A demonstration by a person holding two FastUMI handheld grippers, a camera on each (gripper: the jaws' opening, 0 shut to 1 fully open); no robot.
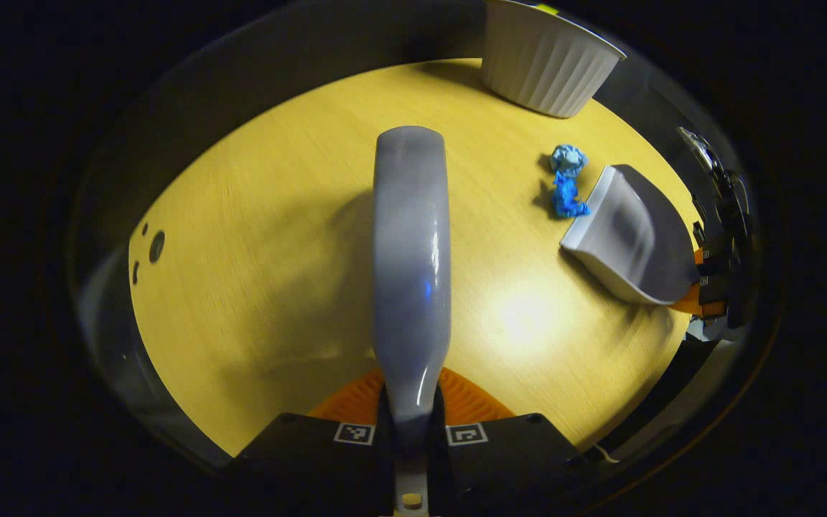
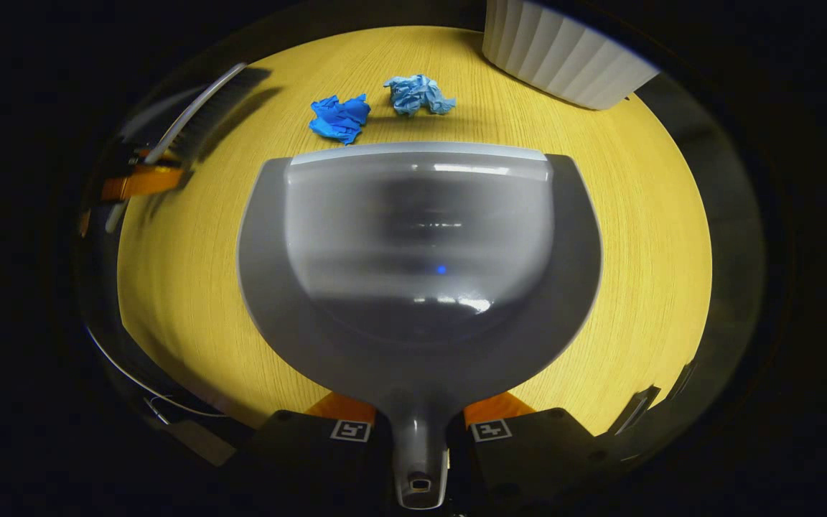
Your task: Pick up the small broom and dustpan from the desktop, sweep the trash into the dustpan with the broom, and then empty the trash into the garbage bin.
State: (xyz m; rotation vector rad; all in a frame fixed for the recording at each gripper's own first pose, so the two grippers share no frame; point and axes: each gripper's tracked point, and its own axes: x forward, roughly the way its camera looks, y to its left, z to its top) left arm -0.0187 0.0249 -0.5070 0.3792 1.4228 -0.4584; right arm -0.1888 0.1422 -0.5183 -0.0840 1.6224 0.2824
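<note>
- The left gripper (image 1: 411,431) is clamping the broom (image 1: 411,266) by its handle, with both fingers pressing on the narrow end; the broom's grey back is extending straight ahead of the gripper, presumably so that the bristles underneath are facing the worktop (image 1: 255,273).
- The right gripper (image 2: 419,431) is gripping the dustpan (image 2: 419,244) by its short handle between both fingers, with the pan's open mouth pointing directly away from the gripper.
- The dustpan's front lip is lying just short of the two trash pieces: the dark blue paper wad (image 2: 340,118) ahead and to the left of the right gripper, and the light blue paper wad (image 2: 417,93) just beside it, slightly farther off. This placement is likely setting the lip as a backstop for the sweep.
- From the left gripper, both wads are lying ahead and to the right, between the broom and the dustpan mouth, so a sweep toward the pan appears feasible.
- The white ribbed garbage bin (image 2: 564,64) is standing beyond the wads, ahead and to the right of the right gripper, seemingly within easy reach for emptying.
- The sweep appears not yet begun; the pan looks empty.
</note>
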